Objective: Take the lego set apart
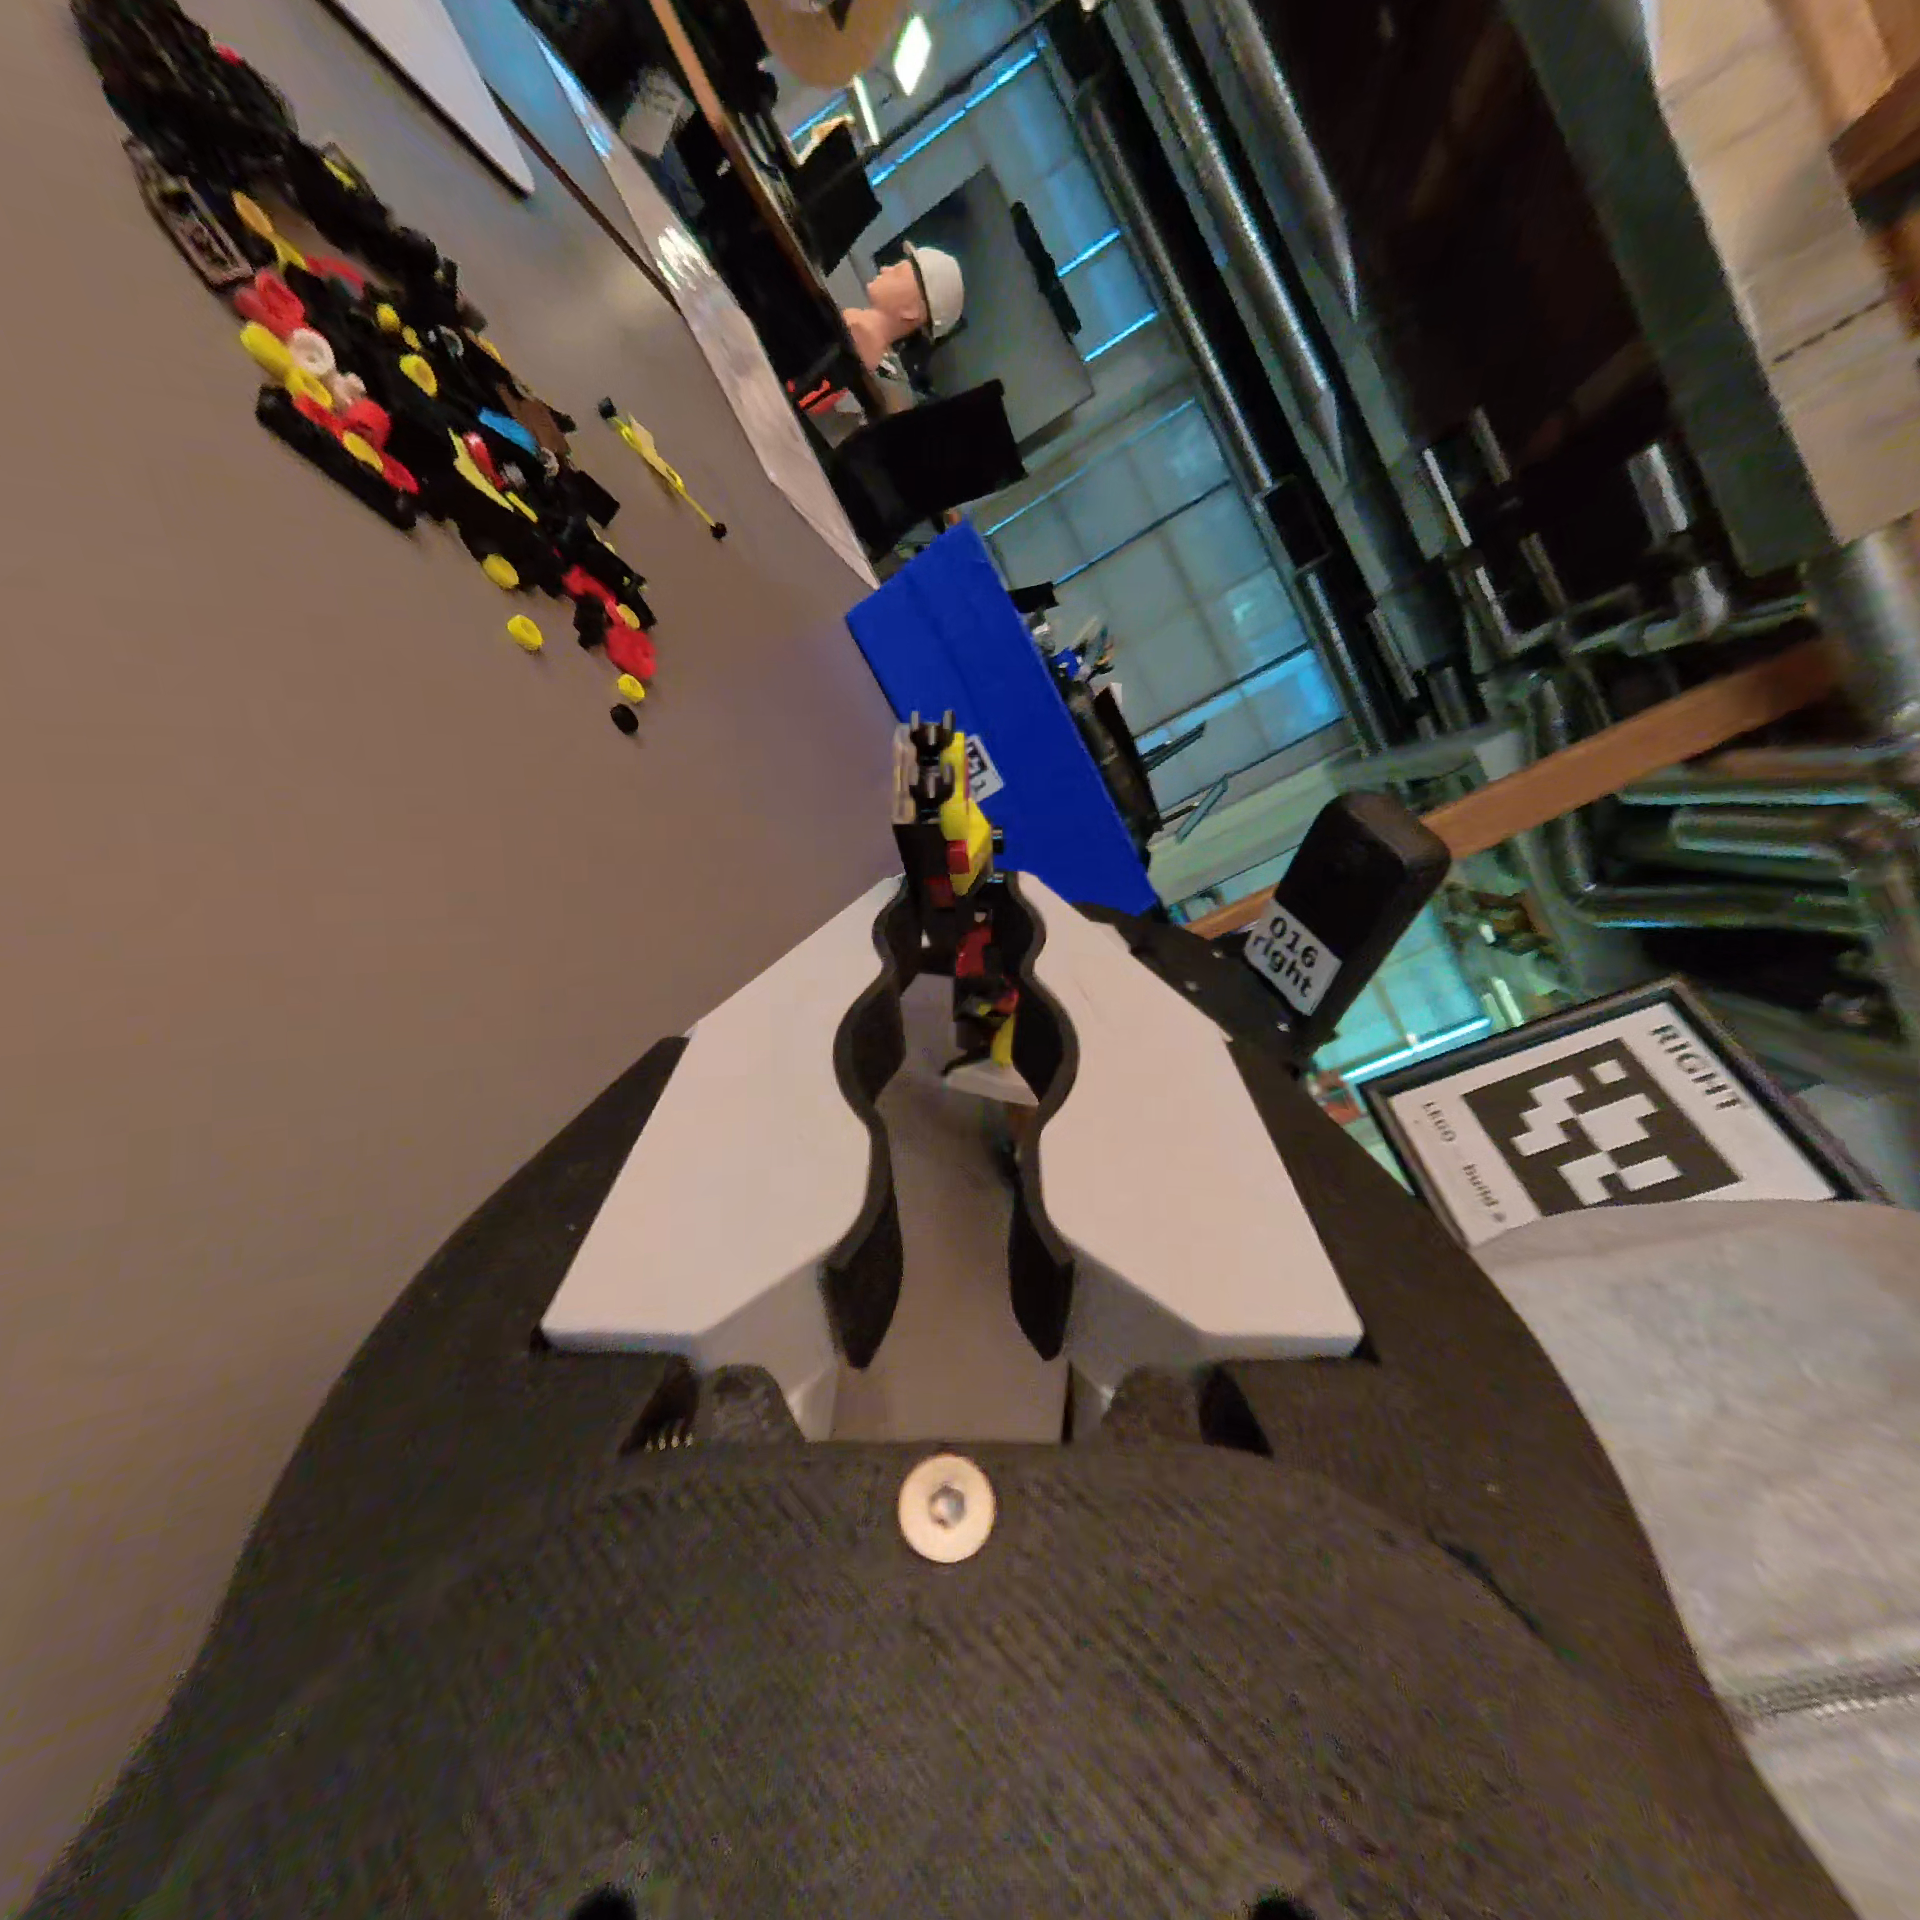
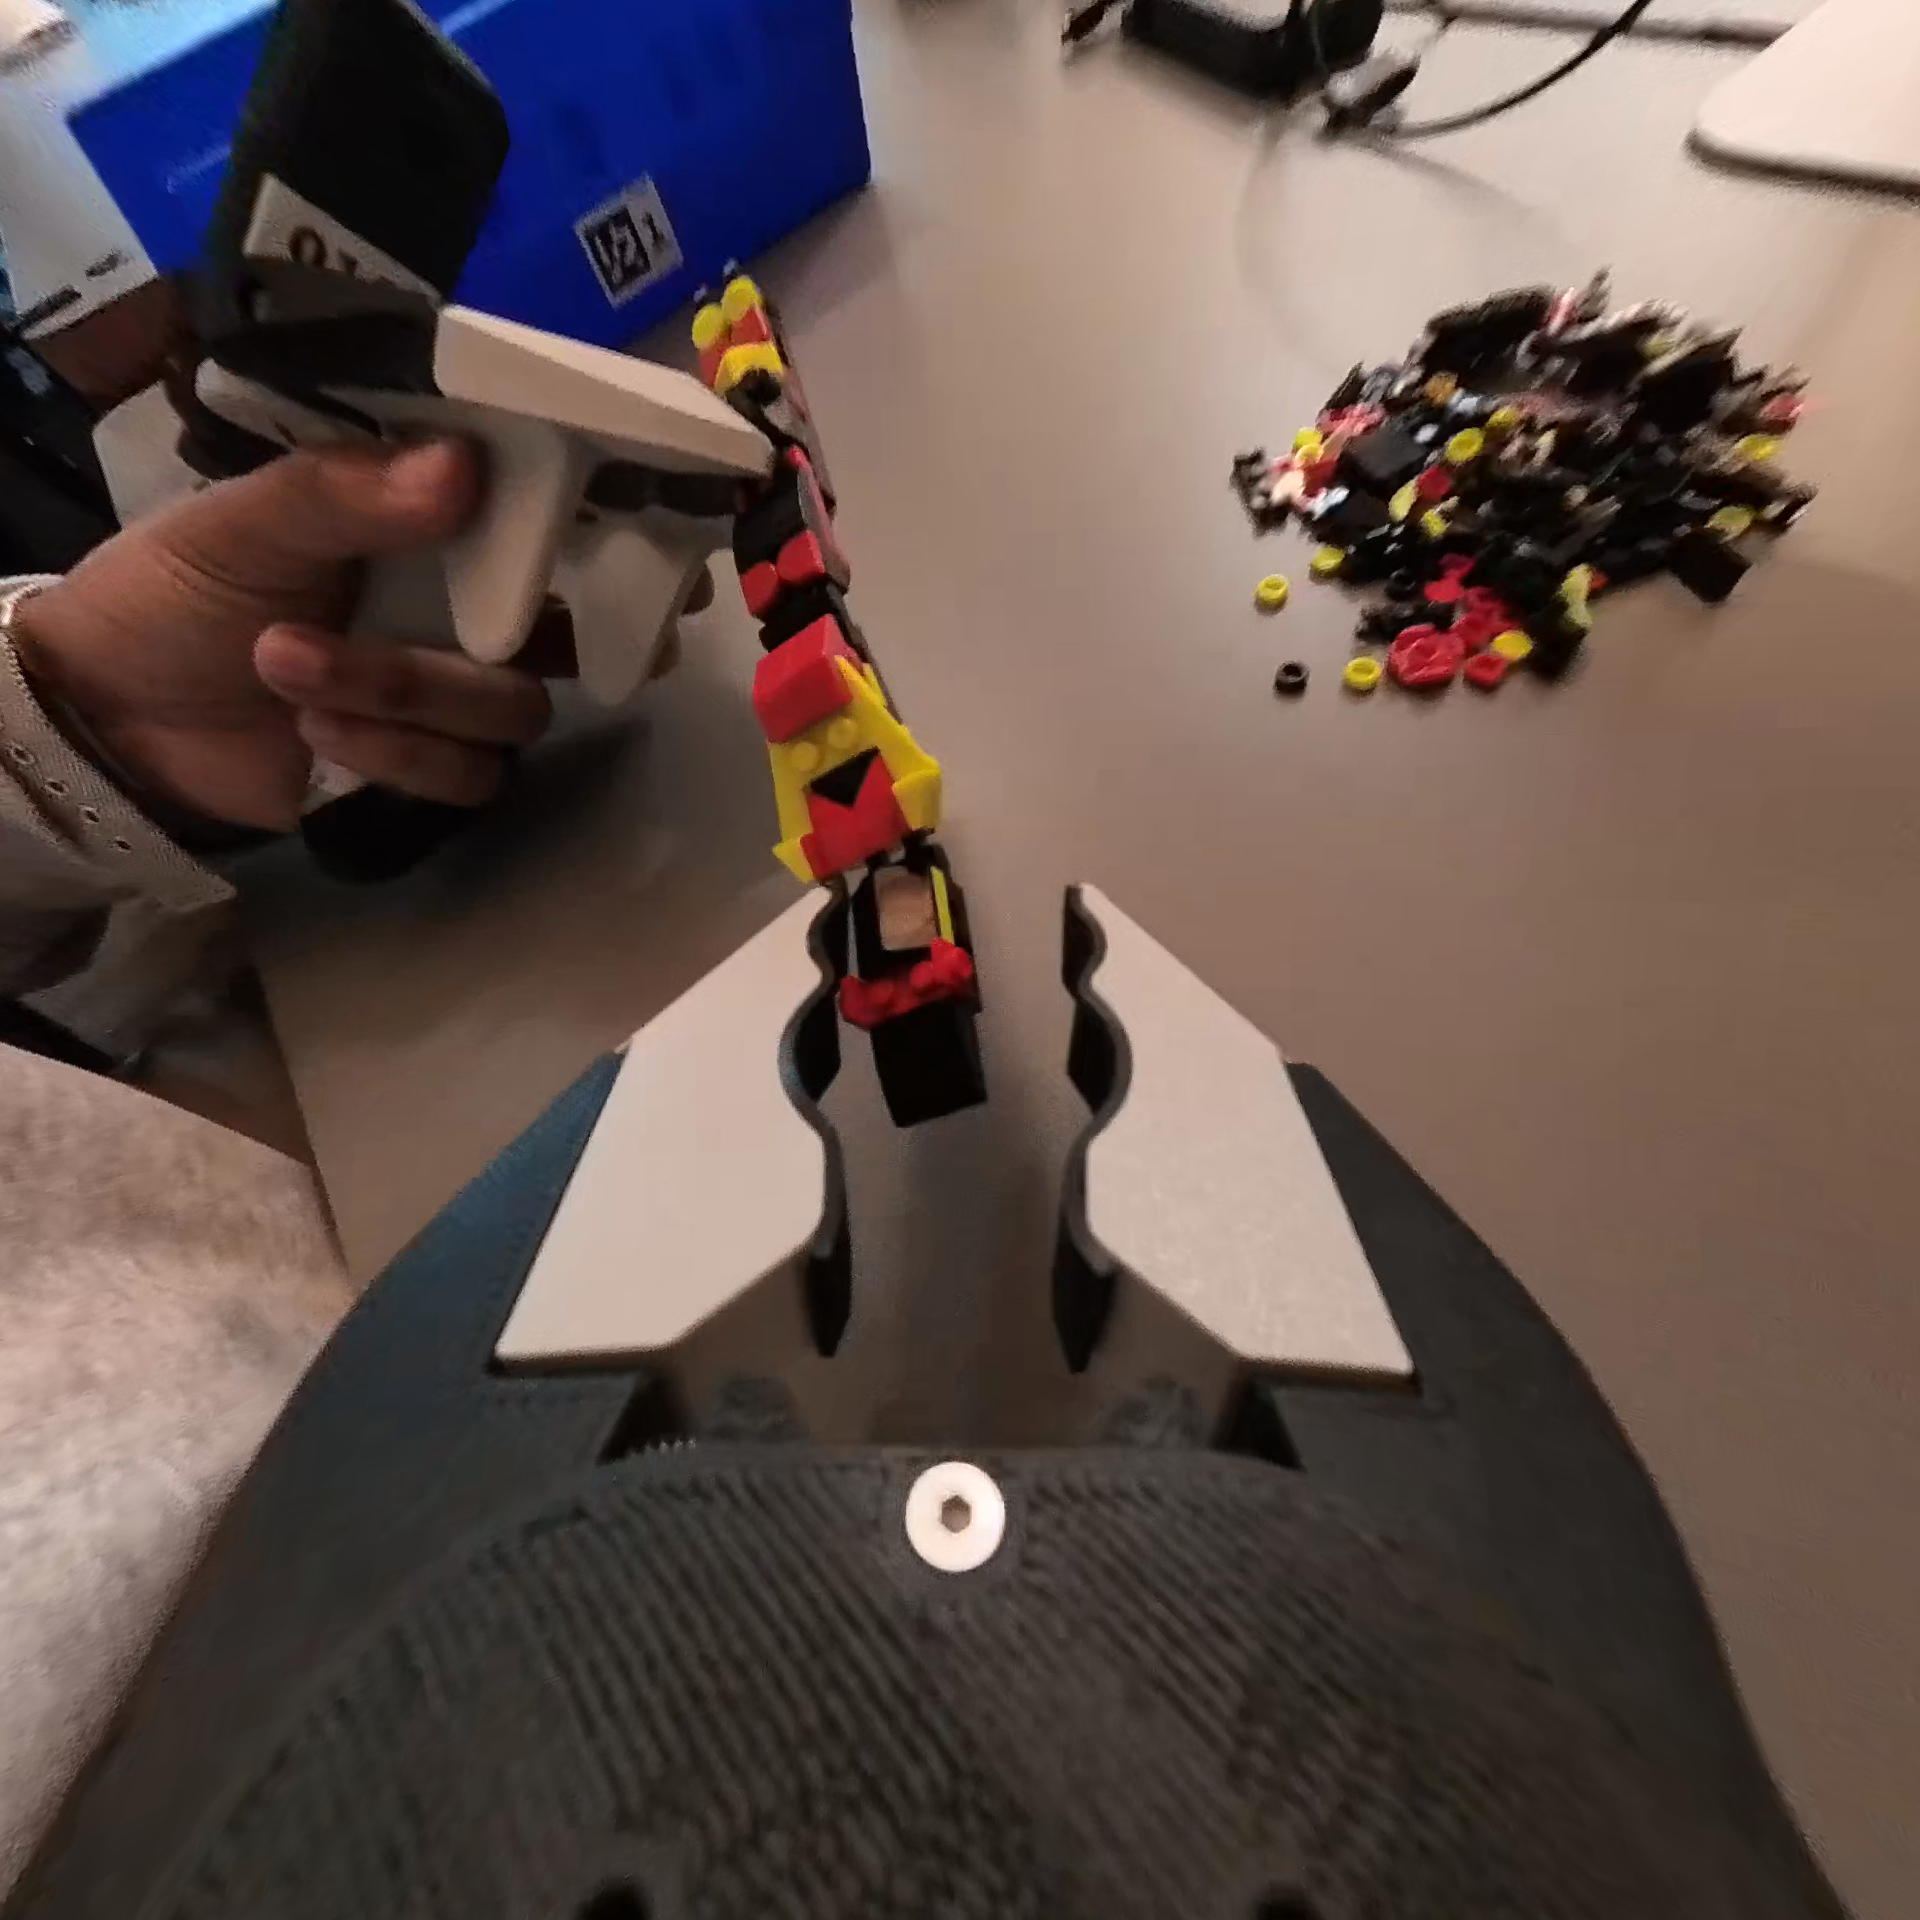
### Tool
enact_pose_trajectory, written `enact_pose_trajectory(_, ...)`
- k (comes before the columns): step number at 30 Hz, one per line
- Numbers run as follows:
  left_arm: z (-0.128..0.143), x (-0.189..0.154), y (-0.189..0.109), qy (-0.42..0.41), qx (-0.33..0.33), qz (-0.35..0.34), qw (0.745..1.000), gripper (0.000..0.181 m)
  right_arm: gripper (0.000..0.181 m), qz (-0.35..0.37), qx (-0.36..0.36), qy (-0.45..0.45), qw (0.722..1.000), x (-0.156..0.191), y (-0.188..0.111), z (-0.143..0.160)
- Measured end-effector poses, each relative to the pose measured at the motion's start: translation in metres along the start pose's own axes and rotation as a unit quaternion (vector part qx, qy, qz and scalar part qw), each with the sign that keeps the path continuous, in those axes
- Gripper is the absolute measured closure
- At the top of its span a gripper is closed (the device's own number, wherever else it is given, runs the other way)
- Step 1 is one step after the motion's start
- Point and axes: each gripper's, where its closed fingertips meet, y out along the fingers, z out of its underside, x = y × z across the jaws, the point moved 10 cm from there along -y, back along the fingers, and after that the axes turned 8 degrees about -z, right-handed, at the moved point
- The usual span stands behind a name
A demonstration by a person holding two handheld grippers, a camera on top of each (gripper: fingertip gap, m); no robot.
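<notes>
The right gripper (image 2: pixel 951 997) is standing open, its fingers flanking the black lower end of the lego strip (image 2: pixel 831 665) without pinching it. At ten o'clock the left gripper (image 2: pixel 748 468) is clamping that strip's upper part above the desk (image 2: pixel 1351 935). Farther off, at one o'clock, a pile of loose pieces (image 2: pixel 1527 509) is lying, suggesting most dismantling is done and this strip remains.

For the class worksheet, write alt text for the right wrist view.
A long red, yellow and black lego strip is clamped by the left hand-held gripper, its near end between the open fingers of the right hand-held gripper. A pile of loose pieces lies on the grey table.
</notes>
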Motion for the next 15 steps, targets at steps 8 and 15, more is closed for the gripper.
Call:
enact_pose_trajectory(8, 0.000, 0.001, -0.001, 0.018, 0.008, -0.030, 0.999, 0.167, 0.138, 0.107, 0.018, -0.169, 0.980, 0.014, 0.002, 0.001)
enact_pose_trajectory(15, 0.003, 0.000, 0.003, 0.047, 0.031, -0.057, 0.997, 0.168, 0.116, 0.026, 0.033, -0.159, 0.986, 0.016, 0.006, 0.002)
